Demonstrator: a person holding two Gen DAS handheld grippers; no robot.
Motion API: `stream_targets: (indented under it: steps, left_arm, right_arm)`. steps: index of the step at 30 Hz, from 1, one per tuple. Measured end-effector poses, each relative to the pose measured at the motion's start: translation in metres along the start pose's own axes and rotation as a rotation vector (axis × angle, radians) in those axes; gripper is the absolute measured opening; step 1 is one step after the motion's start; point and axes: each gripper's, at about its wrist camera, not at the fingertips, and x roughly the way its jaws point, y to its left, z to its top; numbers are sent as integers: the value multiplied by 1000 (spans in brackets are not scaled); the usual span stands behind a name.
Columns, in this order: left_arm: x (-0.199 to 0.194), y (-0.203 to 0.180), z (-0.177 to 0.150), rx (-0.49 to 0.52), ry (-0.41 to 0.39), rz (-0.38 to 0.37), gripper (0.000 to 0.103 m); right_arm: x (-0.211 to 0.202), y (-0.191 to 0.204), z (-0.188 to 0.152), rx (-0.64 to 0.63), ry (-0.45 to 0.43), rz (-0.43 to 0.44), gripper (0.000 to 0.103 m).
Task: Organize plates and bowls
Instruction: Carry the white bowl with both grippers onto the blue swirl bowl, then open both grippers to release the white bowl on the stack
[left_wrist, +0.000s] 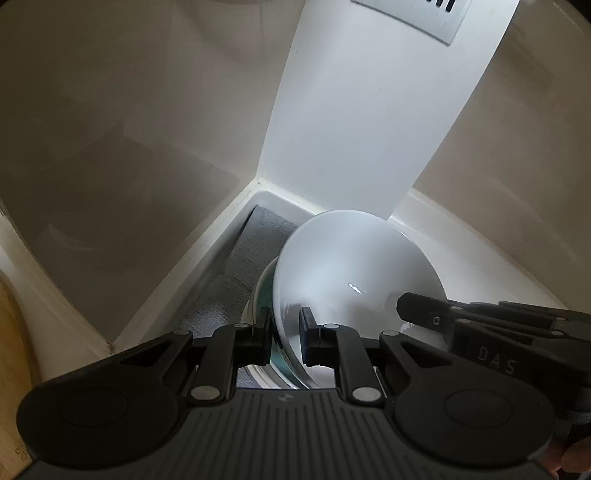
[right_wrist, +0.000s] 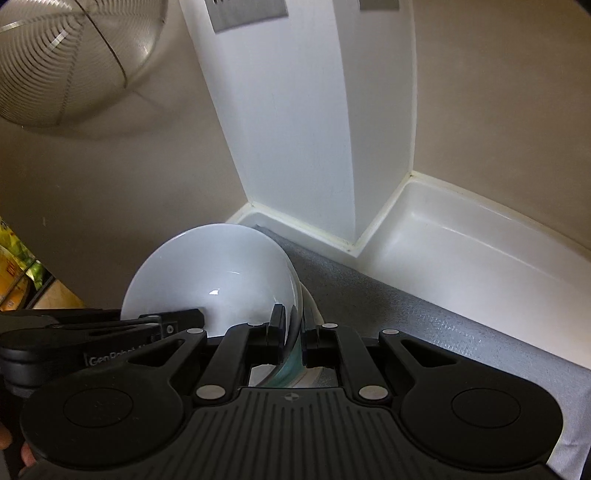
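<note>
A glossy white bowl is tilted over a grey shelf liner in a white cabinet corner. My left gripper is shut on its near-left rim, one pad inside the bowl and one outside. At the opposite side my right gripper is shut on the rim. A greenish glass edge runs along under the bowl's rim between the pads, and a pale dish rim shows just below. Each view also shows the other gripper reaching in from the side: the right gripper and the left gripper.
A white pillar rises from the back corner just behind the bowl. A raised white ledge borders the grey liner. A wire mesh basket hangs upper left. A wooden board edge and coloured packets lie at the left.
</note>
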Motion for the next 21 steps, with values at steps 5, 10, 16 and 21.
stream_targets:
  steps: [5,10,16,21]
  left_arm:
    - [6,-3,-1,4,15,25,15]
    - [5,-4,-5,-15,27,31,16]
    - [-9,-7,-7,-29,-24,53,24]
    - [-23,-12,-10,-22,-57,65,84]
  right_arm:
    - [13,-5,-1,12,29,12,9]
    - [21,-12,-4,42,44,23,10]
    - [28,-19,-6,77,42,20,9]
    - [28,-20,-10,92,42,28,16]
